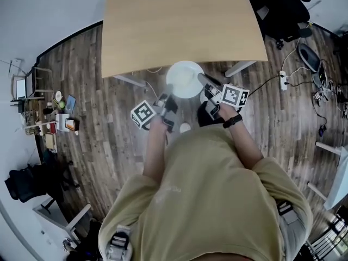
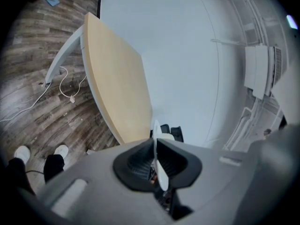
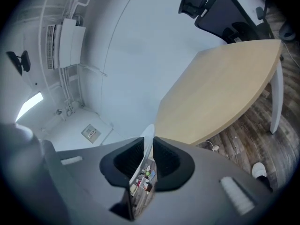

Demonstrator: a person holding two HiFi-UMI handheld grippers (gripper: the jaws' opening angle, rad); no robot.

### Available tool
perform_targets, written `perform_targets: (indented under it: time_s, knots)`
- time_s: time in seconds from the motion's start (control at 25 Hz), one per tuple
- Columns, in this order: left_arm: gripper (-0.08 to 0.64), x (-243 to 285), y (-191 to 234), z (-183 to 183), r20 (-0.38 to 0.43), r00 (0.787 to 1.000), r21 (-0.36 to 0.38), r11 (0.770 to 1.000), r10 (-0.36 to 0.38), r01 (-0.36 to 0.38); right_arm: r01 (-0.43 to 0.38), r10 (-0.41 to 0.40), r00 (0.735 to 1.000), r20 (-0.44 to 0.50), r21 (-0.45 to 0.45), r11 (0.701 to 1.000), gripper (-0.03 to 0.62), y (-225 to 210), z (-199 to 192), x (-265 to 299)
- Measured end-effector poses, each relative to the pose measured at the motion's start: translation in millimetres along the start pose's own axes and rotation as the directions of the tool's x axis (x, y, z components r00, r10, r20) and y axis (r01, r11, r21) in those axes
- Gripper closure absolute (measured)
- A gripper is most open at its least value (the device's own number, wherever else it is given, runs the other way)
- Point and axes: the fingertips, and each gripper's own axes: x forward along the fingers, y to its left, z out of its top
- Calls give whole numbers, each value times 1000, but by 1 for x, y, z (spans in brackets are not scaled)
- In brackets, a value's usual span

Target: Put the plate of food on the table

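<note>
Before the table (image 1: 179, 31), left tool (image 2: 156, 148) and right tool (image 3: 148, 148) clamp the plate (image 1: 185, 80), round only overhead.

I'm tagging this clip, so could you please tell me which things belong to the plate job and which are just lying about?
Part of the job:
- white plate, gripped at its rim on both sides
- left gripper
- right gripper
- wooden table, bare

Just lying about:
- black office chair
- power strip on the floor
- cluttered small stand
</note>
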Motion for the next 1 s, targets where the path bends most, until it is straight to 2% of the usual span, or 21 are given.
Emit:
perform_targets:
  time_s: [0.08, 0.2, 0.32, 0.44, 0.56, 0.76, 0.88, 1.0]
  knots:
    - [546, 8, -2, 0, -2, 1000, 50, 998, 25, -25, -19, 19, 1000, -3, -1, 1000, 538, -2, 10, 4]
    - [543, 70, -18, 14, -14, 999, 119, 992, 48, -46, -26, 26, 1000, -10, 0, 1000, 538, -27, 70, 22]
    - [543, 133, -34, 26, -17, 999, 148, 988, 45, -42, -23, 23, 999, -21, 3, 1000, 538, -54, 127, 34]
    - [541, 176, -47, 28, -23, 1000, 153, 988, 6, -3, -17, 17, 999, -32, -2, 1000, 538, -77, 163, 36]
    - [544, 189, -51, 29, -26, 1000, 178, 984, 10, -6, -1, 1, 999, -53, -6, 1000, 538, -86, 170, 33]
    - [543, 232, -29, 21, -38, 992, 184, 977, 116, -107, 57, -54, 995, -87, 33, 998, 537, -132, 187, 34]
    - [543, 248, -15, 18, -62, 987, 175, 975, 149, -136, 83, -76, 991, -106, 69, 994, 538, -156, 189, 38]
    - [543, 262, -5, 27, -71, 980, 214, 962, 186, -167, 130, -122, 987, -106, 75, 989, 537, -171, 191, 48]
